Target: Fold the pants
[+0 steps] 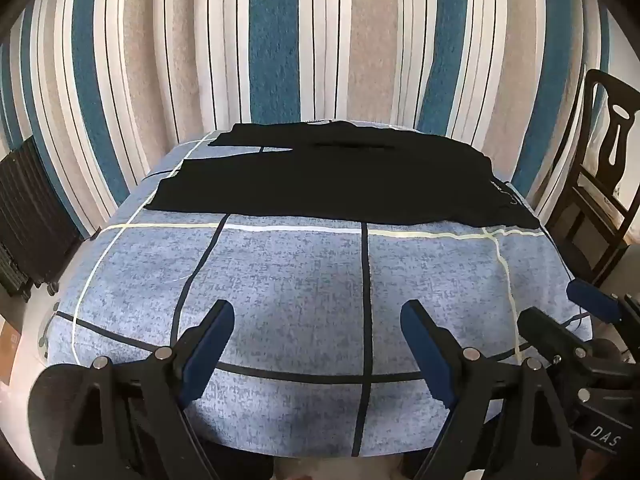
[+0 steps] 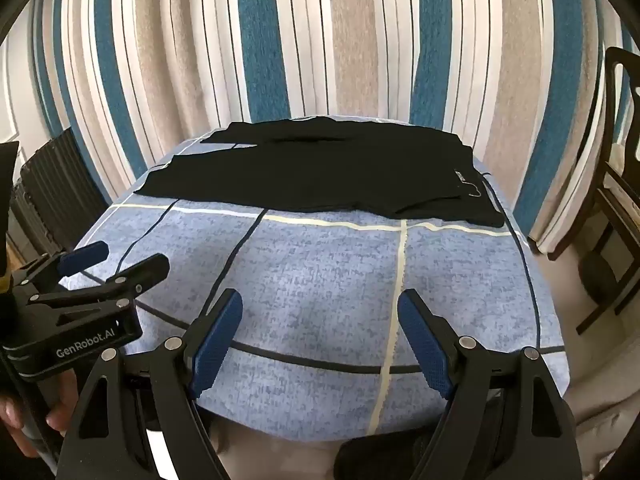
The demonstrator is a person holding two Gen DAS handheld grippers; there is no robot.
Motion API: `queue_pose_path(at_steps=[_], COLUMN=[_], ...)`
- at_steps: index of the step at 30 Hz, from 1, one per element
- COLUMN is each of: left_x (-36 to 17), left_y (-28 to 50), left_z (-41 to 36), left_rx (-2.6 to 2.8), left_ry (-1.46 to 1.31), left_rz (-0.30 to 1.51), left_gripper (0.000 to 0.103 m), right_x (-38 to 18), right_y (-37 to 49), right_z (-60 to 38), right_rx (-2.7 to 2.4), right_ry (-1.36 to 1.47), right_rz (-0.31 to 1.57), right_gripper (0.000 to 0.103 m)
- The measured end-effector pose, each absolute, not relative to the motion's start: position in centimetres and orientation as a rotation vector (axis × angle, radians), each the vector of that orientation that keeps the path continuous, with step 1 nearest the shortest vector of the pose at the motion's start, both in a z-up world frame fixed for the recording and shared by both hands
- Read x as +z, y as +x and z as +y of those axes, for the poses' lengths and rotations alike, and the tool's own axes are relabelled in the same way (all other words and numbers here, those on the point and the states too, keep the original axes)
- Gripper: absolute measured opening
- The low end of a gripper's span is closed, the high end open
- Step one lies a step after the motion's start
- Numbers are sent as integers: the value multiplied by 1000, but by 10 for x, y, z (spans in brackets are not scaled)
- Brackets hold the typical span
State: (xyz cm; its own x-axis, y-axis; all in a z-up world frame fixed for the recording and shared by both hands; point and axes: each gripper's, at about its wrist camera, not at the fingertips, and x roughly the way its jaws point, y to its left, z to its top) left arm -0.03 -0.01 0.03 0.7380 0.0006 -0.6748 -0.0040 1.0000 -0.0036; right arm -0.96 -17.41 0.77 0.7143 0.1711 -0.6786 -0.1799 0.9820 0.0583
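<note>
Black pants (image 1: 332,178) lie spread flat across the far part of a table covered in a blue checked cloth (image 1: 288,280); legs point left, waistband at the right. They also show in the right wrist view (image 2: 320,168). My left gripper (image 1: 318,316) is open and empty above the near edge of the table, well short of the pants. My right gripper (image 2: 320,312) is open and empty, also over the near edge. Each gripper appears in the other's view: the right one (image 1: 576,312) and the left one (image 2: 116,258).
A striped curtain (image 1: 320,40) hangs behind the table. A dark wooden chair (image 1: 600,168) stands at the right. A black radiator-like object (image 1: 28,220) stands at the left. The blue cloth (image 2: 340,280) between grippers and pants is bare.
</note>
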Motion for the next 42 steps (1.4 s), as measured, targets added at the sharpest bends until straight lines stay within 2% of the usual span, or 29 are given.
queue_pose_path(at_steps=[16, 42], left_x=[21, 9], left_y=[-11, 13], left_z=[-11, -11], left_rx=[-14, -33], left_ry=[-28, -32], left_rz=[731, 765], left_gripper=[87, 87], right_x=[21, 16], right_y=[-22, 8], right_z=[-176, -173], right_rx=[184, 160], right_ry=[-25, -52], right_rz=[734, 762], right_gripper=[80, 80])
